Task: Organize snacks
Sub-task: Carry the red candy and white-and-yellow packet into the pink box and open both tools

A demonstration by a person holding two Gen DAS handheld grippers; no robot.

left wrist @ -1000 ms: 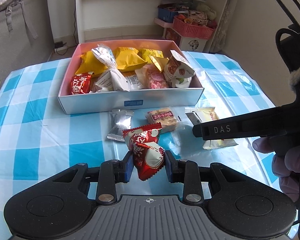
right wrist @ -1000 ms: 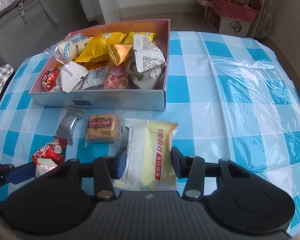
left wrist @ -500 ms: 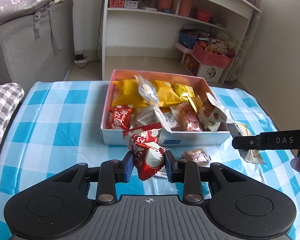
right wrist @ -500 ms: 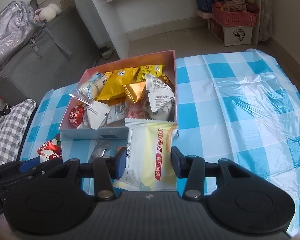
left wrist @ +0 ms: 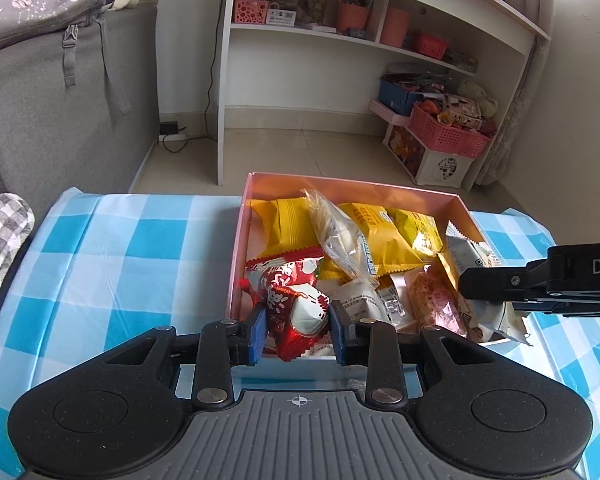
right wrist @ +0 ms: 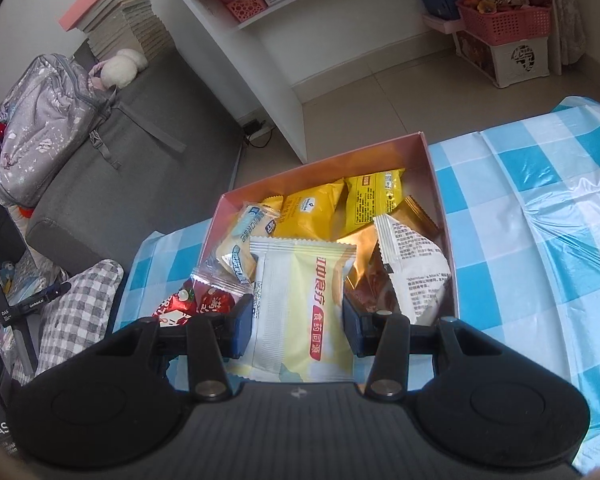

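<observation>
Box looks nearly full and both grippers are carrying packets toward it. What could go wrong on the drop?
1. The box is heaped, so the red packet in the left gripper may slide off the pile.
2. The right gripper holds a long pale packet; it may catch upright packets or hang over the wall.
3. Both grippers are close together over the box and may collide.

Glossy red foil wrapper [left wrist: 296, 308]; matt pale yellow plastic packet [right wrist: 304, 308]; smooth pink cardboard box [left wrist: 340, 184]; shiny checked plastic tablecloth [left wrist: 112, 256]; matt black plastic grippers with blue rubbery pads [left wrist: 257, 334]; woven grey sofa cloth [left wrist: 40, 120].
</observation>
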